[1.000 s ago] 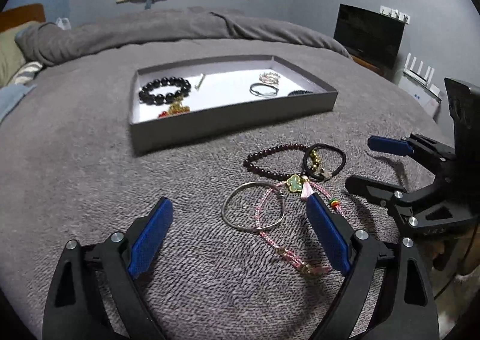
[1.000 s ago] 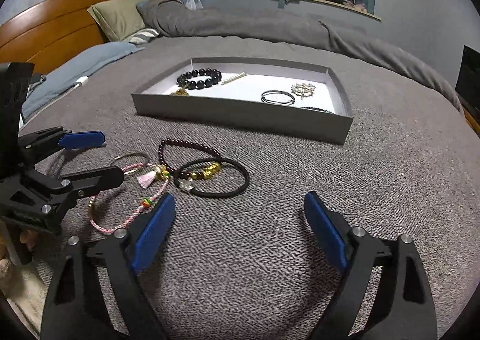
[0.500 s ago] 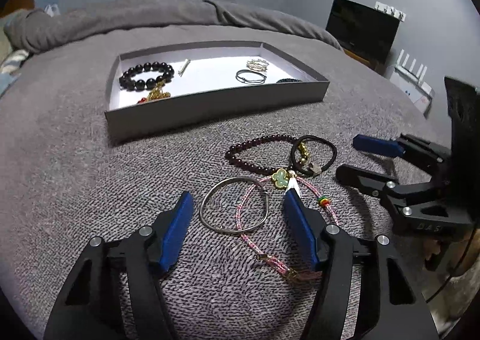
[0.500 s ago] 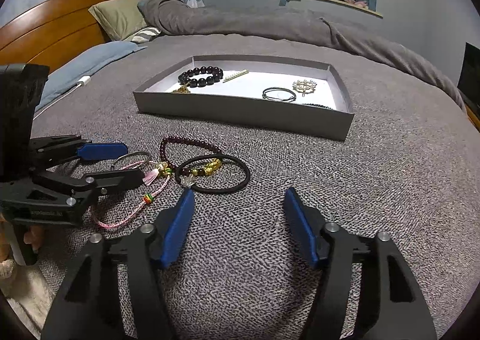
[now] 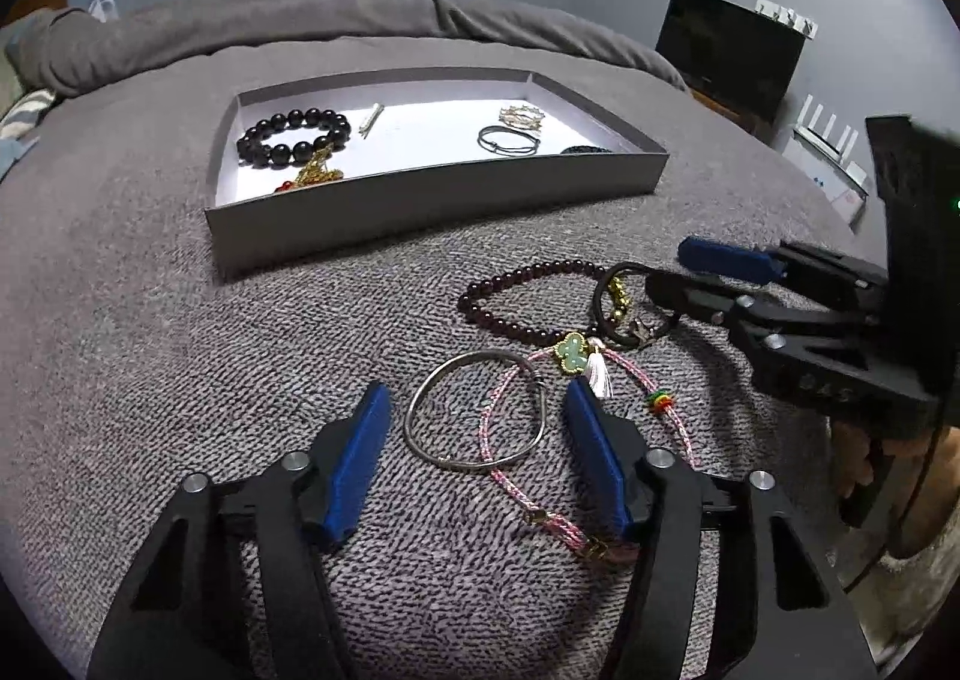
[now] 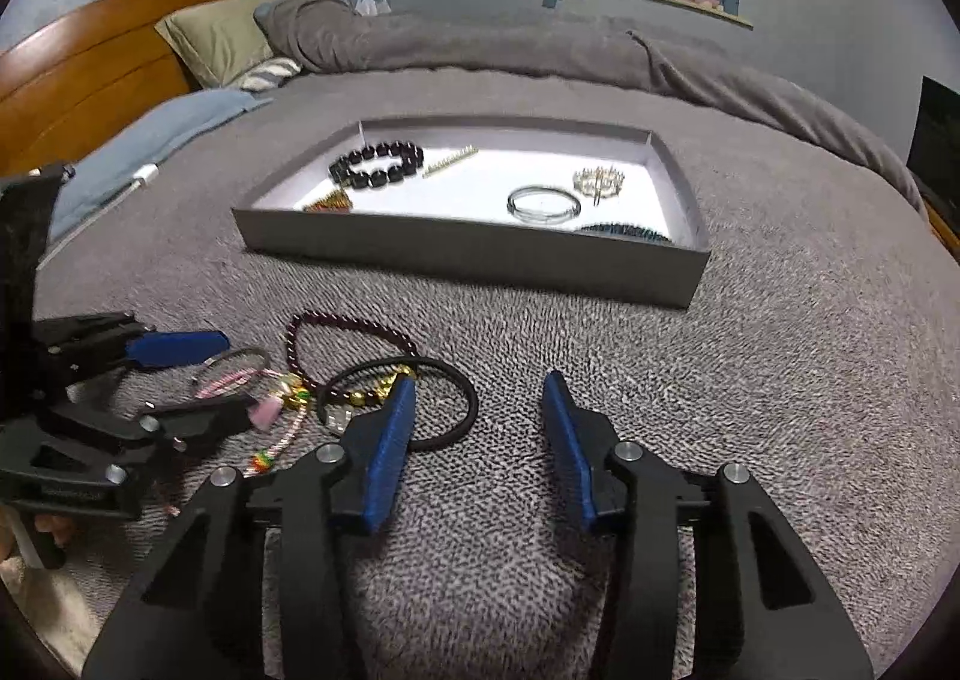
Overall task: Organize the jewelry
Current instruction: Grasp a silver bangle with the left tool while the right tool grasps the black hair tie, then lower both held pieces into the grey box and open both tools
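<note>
Left gripper [image 5: 474, 416]: jaws apart and closing, straddling the silver bangle [image 5: 474, 410], which lies flat on the blanket between the blue pads [image 5: 360, 458] without touching either. A loop of the pink braided cord [image 5: 510, 476] crosses the bangle's right side and runs under the right pad – a closing grip here would likely catch both. The bangle is slightly oval, its long axis roughly across the jaw gap; judged the harder squeeze direction for a thin rigid ring.

Right gripper [image 6: 480, 428]: jaws apart and closing, nothing but blanket between them. Its target, judged to be the black elastic band [image 6: 456, 410], sits just left of the gap, partly hidden behind the left pad. So the band lies off-centre to the left – a small leftward shift seems needed before the grip.

Just beyond the left gripper: green clover charm [image 5: 570, 353] with white tassel, touching the dark red bead bracelet [image 5: 516, 296], small round glossy beads.

Farther: grey shallow tray [image 5: 432, 194] with white floor, well apart from both grippers. Inside: chunky black bead bracelet [image 5: 294, 137], gold chain heap, thin dark ring, gold openwork piece.

Surface: grey knitted blanket [image 5: 150, 332], coarse, soft – fine cords may snag.
</note>
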`<state>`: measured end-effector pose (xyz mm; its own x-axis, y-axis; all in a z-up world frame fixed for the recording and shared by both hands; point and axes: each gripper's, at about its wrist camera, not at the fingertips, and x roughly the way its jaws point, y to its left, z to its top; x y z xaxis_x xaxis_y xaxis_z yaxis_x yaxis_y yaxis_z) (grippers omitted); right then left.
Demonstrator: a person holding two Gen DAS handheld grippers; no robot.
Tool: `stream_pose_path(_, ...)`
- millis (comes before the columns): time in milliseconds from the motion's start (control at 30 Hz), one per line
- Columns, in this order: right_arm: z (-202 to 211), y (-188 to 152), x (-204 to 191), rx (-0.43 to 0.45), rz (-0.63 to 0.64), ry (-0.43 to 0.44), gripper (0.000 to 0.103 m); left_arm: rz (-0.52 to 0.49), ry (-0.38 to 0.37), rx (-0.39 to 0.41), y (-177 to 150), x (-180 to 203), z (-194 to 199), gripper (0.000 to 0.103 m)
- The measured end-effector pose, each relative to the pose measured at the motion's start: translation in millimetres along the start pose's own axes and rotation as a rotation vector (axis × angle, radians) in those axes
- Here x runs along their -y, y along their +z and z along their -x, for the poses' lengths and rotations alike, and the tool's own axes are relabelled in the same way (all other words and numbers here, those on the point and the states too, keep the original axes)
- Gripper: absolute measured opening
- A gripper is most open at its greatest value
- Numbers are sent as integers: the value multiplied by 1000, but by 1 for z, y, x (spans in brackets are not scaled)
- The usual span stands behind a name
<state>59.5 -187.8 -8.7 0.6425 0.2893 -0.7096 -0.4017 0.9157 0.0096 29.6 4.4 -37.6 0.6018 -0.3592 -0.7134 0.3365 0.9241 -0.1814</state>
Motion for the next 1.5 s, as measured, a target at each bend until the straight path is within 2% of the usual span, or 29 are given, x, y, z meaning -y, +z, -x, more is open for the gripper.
stream_pose_path(67, -3, 0, 1, -11, -4, 3, 31, 0, 5, 4, 0, -1, 0, 48)
stream_pose_path(100, -2, 0, 1, -10, -5, 2, 29, 0, 5, 5, 0, -1, 1, 48)
stream_pose_path(167, -1, -1, 2, -5, -8, 4, 15, -5, 10, 8, 0, 0, 1, 48)
stream_pose_path(300, 3, -1, 5, 16, -23, 3, 4, -18, 24, 21, 0, 3, 3, 47)
stream_pose_path(667, 28, 10, 12, 116, -35, -19, 3, -81, 111, 128, 8, 10, 37, 47)
stream_pose_path(833, 39, 32, 17, 171, -27, -41, 3, -92, 123, 182, 33, 4, 57, 47)
stream_pose_path(967, 44, 56, 25, 219, -29, -65, 3, -122, 153, 198, 59, -2, 56, 47)
stream_pose_path(1133, 34, 88, 44, 268, -72, -77, 3, -130, 161, 207, 93, -5, 35, 47)
stream_pose_path(1267, 16, 112, 54, 272, -70, -92, 3, -124, 151, 170, 111, -6, 0, 47)
stream_pose_path(1500, -37, 152, 73, 220, -92, -88, 3, -86, 132, 100, 132, -17, -50, 47)
